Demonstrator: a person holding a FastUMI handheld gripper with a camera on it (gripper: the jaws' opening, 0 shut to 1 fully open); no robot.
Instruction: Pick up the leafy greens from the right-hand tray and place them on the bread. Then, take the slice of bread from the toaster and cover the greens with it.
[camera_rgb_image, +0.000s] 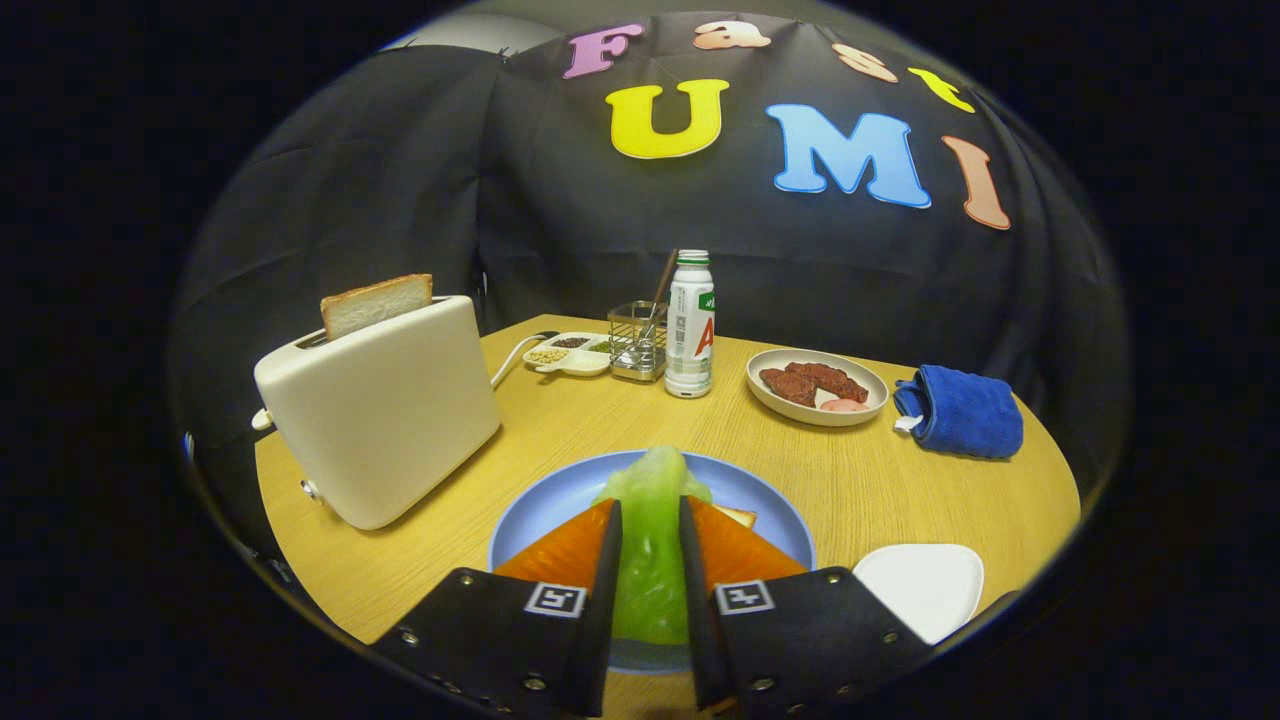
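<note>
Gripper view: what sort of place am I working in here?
Likely a staged breakfast table in a recording booth: a toaster holding a bread slice, a blue plate, black cloth behind. The gripper is shut on leafy greens.

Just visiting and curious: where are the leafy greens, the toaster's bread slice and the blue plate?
Pale green leafy greens (652, 560): gripper view, middle, between the jaws.
Toasted bread slice (377, 304): gripper view, face.
Round blue plate (545, 505): gripper view, bare rim.

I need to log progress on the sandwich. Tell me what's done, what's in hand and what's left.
Done: the greens are off the white tray, which lies bare beside the blue plate.
In hand: the gripper is shut on the greens, over the plate, where a corner of bread shows.
Left: release the greens onto that bread, then fetch the slice standing in the toaster and cover them.
</note>
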